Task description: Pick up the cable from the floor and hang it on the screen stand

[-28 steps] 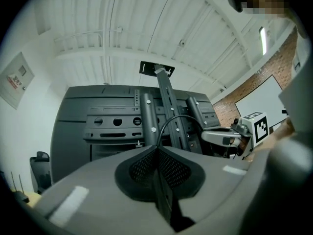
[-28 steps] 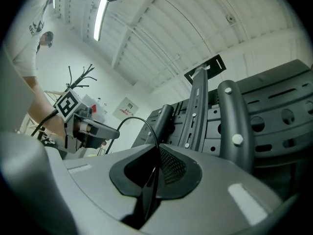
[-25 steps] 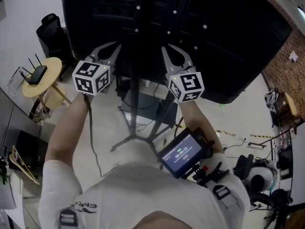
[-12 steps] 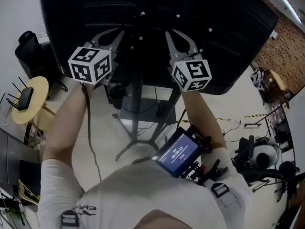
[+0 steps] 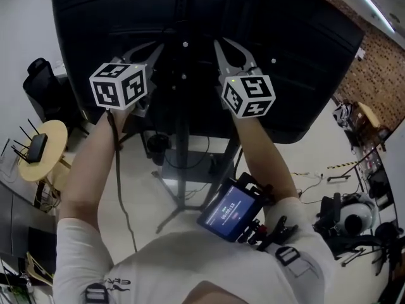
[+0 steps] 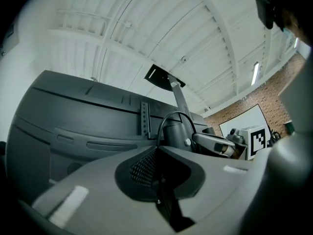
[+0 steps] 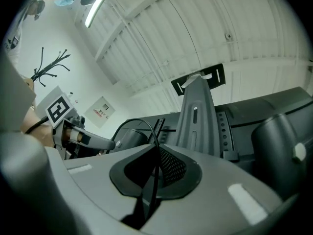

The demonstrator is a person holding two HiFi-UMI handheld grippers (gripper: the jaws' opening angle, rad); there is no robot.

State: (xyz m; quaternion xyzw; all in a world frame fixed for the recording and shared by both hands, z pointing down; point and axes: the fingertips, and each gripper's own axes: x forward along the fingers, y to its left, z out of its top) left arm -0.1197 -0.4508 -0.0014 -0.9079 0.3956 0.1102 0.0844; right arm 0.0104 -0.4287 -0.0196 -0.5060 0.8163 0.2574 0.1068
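Left tongs (image 6: 157,150) pinched shut on cable (image 6: 167,117). Right tongs (image 7: 155,151) clamped on the same cable. Short loop of it arcs between them, held up at 12 o'clock against the screen's back (image 5: 304,49), beside the stand post (image 5: 183,151).

The thin black cable (image 6: 174,112) arches in a raised loop at frame centre, near the upright grey screen stand (image 7: 195,114), not yet hung on it.

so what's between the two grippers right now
The screen stand's pole, in the head view, between left gripper and right gripper. The left gripper view shows the cable arching beside it.
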